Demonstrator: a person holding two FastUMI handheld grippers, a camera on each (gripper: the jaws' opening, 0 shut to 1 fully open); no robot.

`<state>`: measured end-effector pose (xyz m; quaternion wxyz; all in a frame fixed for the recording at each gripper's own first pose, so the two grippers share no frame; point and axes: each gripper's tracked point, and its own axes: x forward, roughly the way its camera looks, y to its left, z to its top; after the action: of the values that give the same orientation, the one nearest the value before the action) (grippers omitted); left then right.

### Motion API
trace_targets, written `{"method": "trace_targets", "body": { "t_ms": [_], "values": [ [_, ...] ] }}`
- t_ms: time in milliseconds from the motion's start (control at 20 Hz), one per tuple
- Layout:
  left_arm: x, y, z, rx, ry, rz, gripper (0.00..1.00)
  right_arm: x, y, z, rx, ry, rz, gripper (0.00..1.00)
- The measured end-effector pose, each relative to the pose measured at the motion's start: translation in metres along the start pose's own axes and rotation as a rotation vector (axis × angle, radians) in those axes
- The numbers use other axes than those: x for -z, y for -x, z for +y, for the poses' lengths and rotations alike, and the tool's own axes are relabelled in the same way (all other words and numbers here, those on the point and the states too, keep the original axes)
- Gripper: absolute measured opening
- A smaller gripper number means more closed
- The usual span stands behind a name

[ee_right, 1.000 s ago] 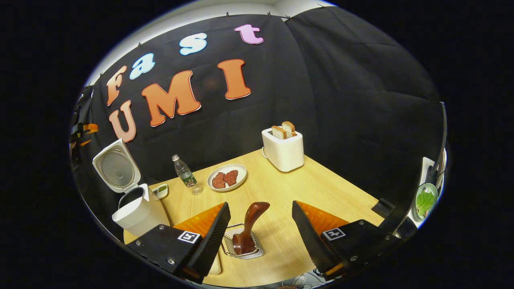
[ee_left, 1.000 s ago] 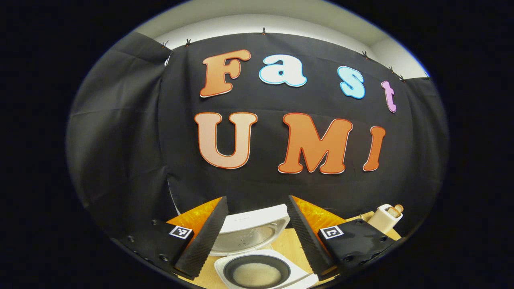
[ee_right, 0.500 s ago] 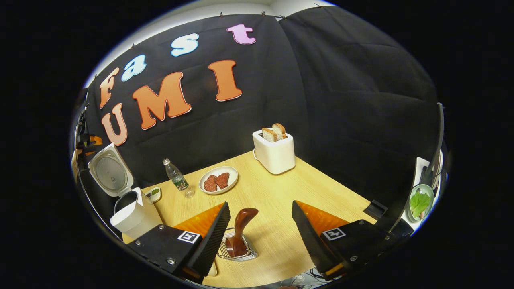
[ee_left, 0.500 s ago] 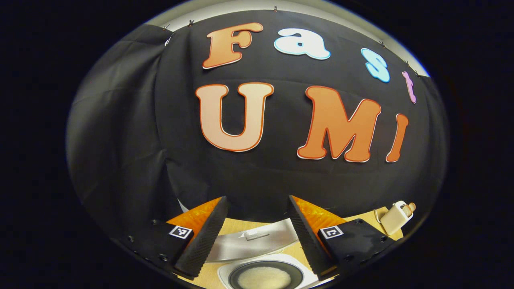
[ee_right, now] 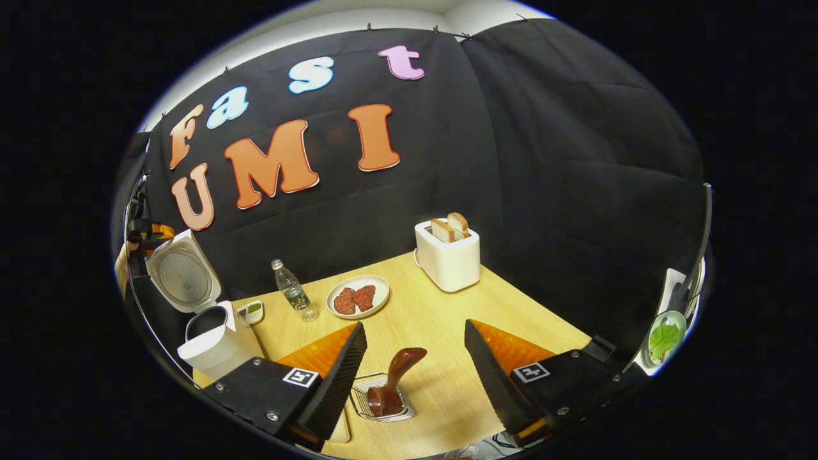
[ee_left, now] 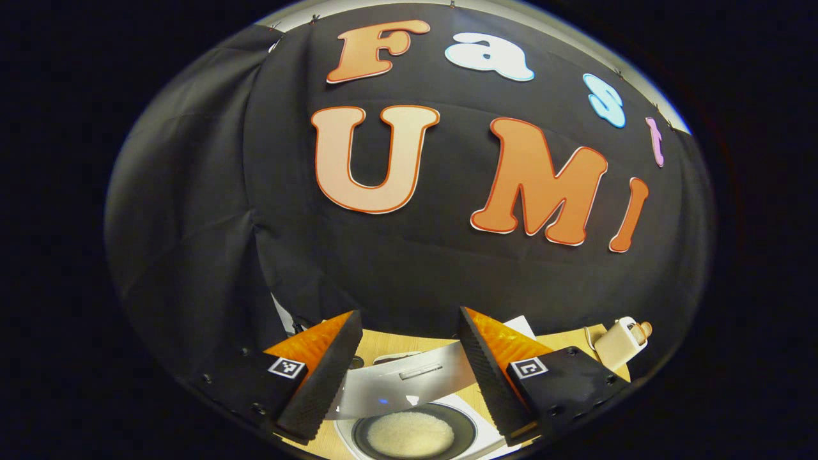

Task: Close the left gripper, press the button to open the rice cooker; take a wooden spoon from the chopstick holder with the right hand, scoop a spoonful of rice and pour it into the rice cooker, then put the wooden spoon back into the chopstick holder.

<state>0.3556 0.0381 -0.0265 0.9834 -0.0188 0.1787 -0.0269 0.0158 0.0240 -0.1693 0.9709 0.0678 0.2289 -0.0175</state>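
Right gripper view: my right tool (ee_right: pixel 409 364) is spread wide above the spoon (ee_right: pixel 396 377) standing in its holder (ee_right: pixel 364 409) on the worktop (ee_right: pixel 511 300). Left tool (ee_left: pixel 409 367), also released, hangs over the open cooker (ee_left: pixel 415 434), rice inside.

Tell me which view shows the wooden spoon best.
The right gripper view: the wooden spoon stands whole in its wire holder between the open fingers. The left gripper view looks at the rice cooker instead.

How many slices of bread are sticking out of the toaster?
2: both stand side by side in the top of the toaster, one slice on the left, the other on the right.
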Motion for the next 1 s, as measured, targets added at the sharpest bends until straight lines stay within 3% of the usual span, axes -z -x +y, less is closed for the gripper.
{"method": "trace_targets", "body": {
  "t_ms": [300, 550, 800, 1000],
  "values": [
    [0.036, 0.044, -0.017, 0.037, 0.017, 0.014, 1.00, -0.001, 0.006, 0.024, -0.084, 0.000, 0.004, 0.95],
    [0.109, 0.087, -0.044, 0.108, 0.011, 0.109, 0.99, 0.004, 0.007, 0.038, -0.147, -0.004, 0.019, 0.95],
    [0.186, 0.108, -0.046, 0.097, -0.013, 0.146, 1.00, 0.018, 0.007, 0.053, -0.193, -0.006, 0.054, 0.95],
    [0.216, 0.107, -0.046, 0.062, -0.080, 0.139, 1.00, 0.020, 0.009, 0.053, -0.198, 0.027, 0.055, 0.95]
  ]
}}
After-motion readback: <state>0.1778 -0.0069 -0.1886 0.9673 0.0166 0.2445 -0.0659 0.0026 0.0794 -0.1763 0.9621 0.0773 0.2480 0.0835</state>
